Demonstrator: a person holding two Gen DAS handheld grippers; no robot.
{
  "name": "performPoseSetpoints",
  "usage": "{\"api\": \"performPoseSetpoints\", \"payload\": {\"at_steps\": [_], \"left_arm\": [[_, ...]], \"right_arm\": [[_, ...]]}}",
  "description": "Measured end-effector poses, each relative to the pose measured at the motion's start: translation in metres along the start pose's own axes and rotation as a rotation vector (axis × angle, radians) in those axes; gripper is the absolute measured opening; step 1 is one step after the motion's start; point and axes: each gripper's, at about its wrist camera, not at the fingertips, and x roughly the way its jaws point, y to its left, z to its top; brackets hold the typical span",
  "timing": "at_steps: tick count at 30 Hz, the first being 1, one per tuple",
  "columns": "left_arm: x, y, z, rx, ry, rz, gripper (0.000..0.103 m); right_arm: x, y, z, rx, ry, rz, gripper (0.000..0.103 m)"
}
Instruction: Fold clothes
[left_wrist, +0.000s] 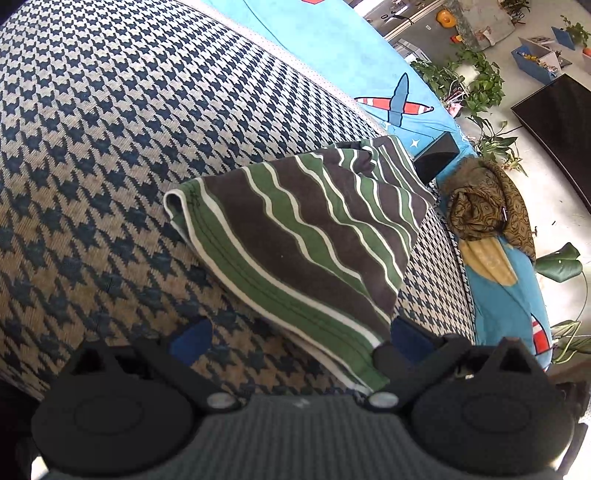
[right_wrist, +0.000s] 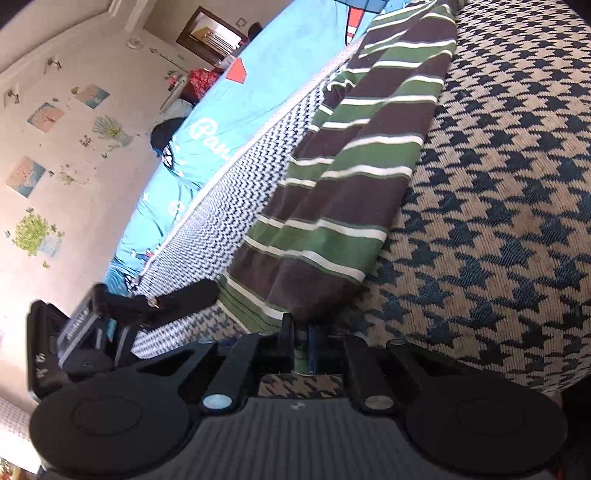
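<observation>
Striped shirt partly folded, fold not finished

I see the striped shirt (left_wrist: 306, 236) lying doubled over on the houndstooth cover (left_wrist: 110, 147), so I judge at least one fold is made, though its far end is bunched. My right gripper (right_wrist: 301, 332) has its fingers pinched together on the shirt's near hem; my left gripper (left_wrist: 295, 339) has its fingers wide apart around the near corner, gripping nothing. Smoothing and a final fold seem left.

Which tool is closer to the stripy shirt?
Right. The right tool is shut on the stripy shirt's near edge, pinching it. The left tool is open, its fingers on either side of the shirt's corner, not gripping.
</observation>
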Motion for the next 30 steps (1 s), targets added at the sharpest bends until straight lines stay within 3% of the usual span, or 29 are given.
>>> {"api": "performPoseSetpoints", "payload": {"at_steps": [4,10,16,21,23,26,30], "left_arm": [[0.005,0.003,-0.004,-0.052,0.027,-0.071,0.103],[0.025,-0.008,0.004,-0.076,0.021,-0.108,0.103],[0.029,-0.012,0.007,-0.113,-0.029,-0.18,0.103],[0.024,-0.018,0.012,-0.087,-0.057,-0.191,0.103],[0.022,-0.017,0.014,-0.103,-0.056,-0.204,0.103],[0.022,-0.014,0.016,-0.118,-0.053,-0.206,0.103],[0.021,-0.013,0.017,-0.126,-0.051,-0.211,0.103]], "right_arm": [[-0.007,0.0,0.006,0.038,-0.025,0.06,0.008],[-0.009,0.0,0.008,0.071,-0.024,0.094,0.008],[-0.007,-0.004,0.006,0.082,0.001,0.041,0.009],[-0.003,-0.014,0.004,0.125,0.039,-0.007,0.018],[-0.003,-0.015,0.002,0.133,0.043,-0.012,0.035],[0.002,-0.016,0.0,0.148,0.063,0.001,0.047],[0.01,-0.019,-0.006,0.192,0.098,0.032,0.052]]}}
